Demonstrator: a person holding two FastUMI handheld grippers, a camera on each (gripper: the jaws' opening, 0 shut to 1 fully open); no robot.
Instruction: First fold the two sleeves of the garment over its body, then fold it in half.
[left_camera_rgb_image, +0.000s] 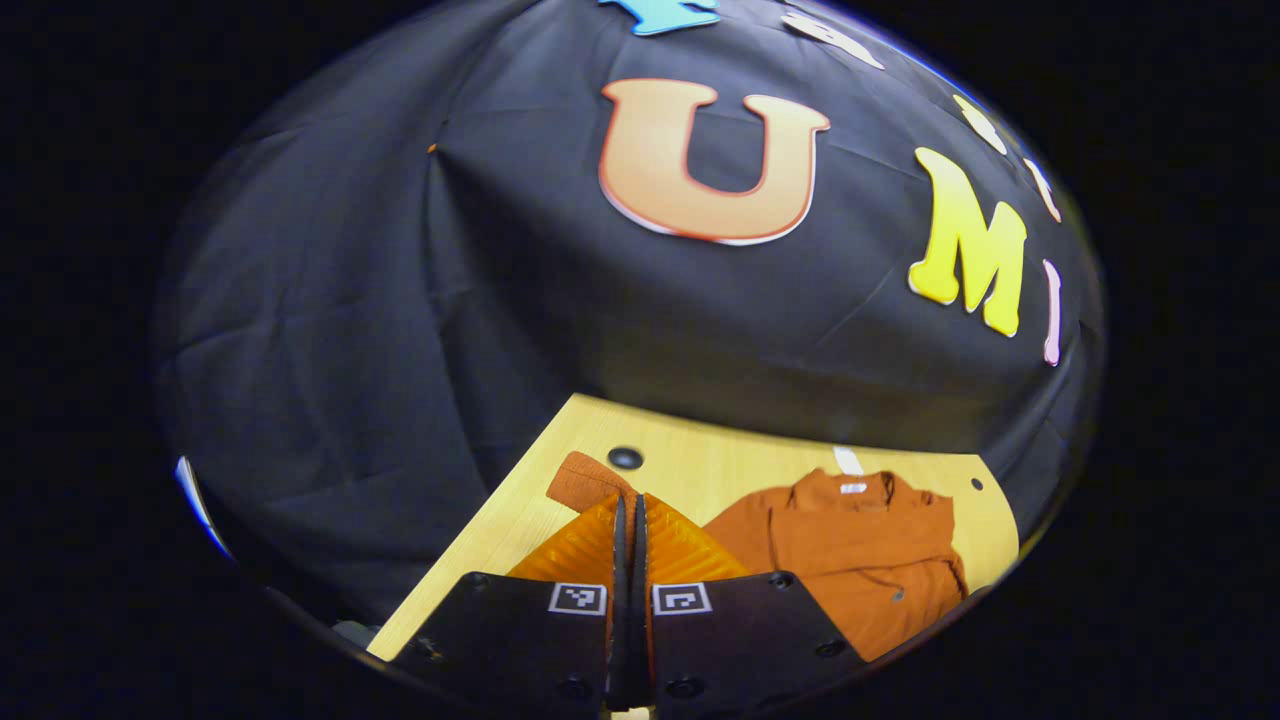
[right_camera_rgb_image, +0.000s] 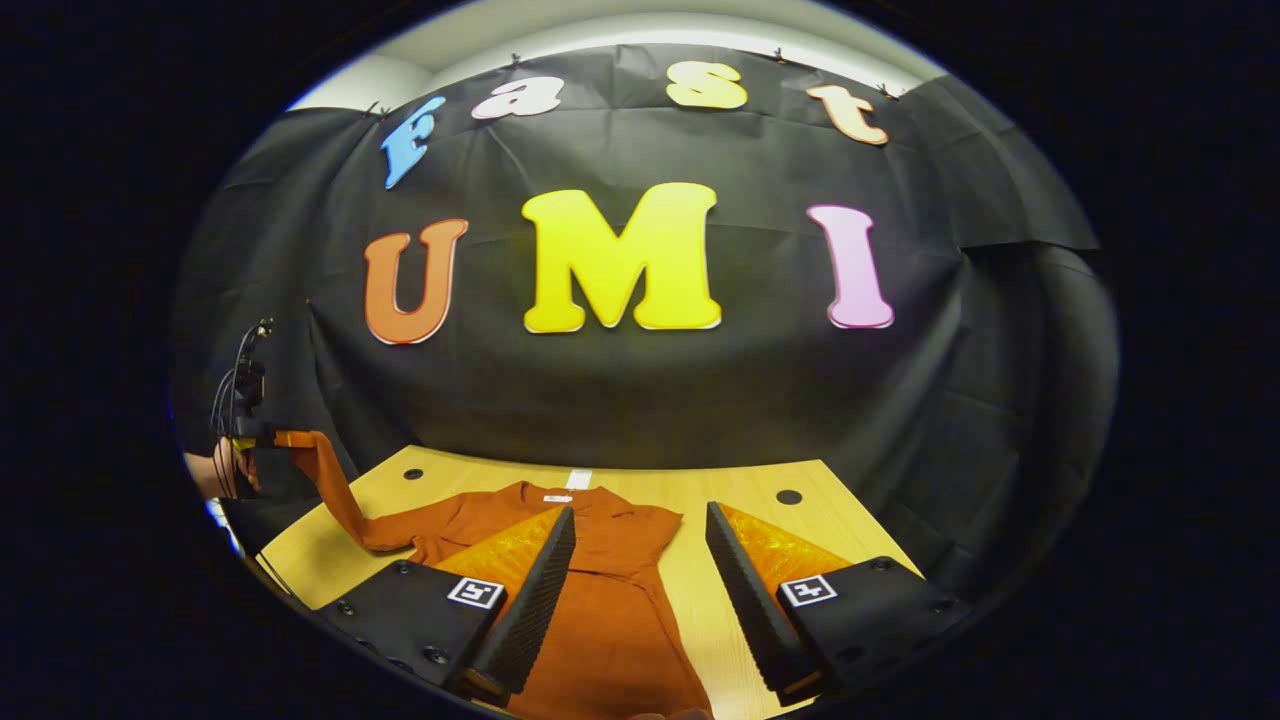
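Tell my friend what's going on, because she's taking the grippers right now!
Left gripper: fingers closed on the cuff of one sleeve, held lifted off the light wooden table.
Right gripper: fingers open, holding nothing, above the rust-orange long-sleeved garment.
The garment lies flat, collar toward the booth wall.
Done: no fold finished yet.
Left: lay this sleeve over the body, fold the other sleeve, then fold the garment in half.

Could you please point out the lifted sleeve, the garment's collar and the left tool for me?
lifted sleeve (right_camera_rgb_image: 335, 490), right gripper view, mid-length of the raised strip.
collar (right_camera_rgb_image: 556, 495), right gripper view, neck opening by the label.
left tool (right_camera_rgb_image: 262, 438), right gripper view, tips pinching the sleeve end.
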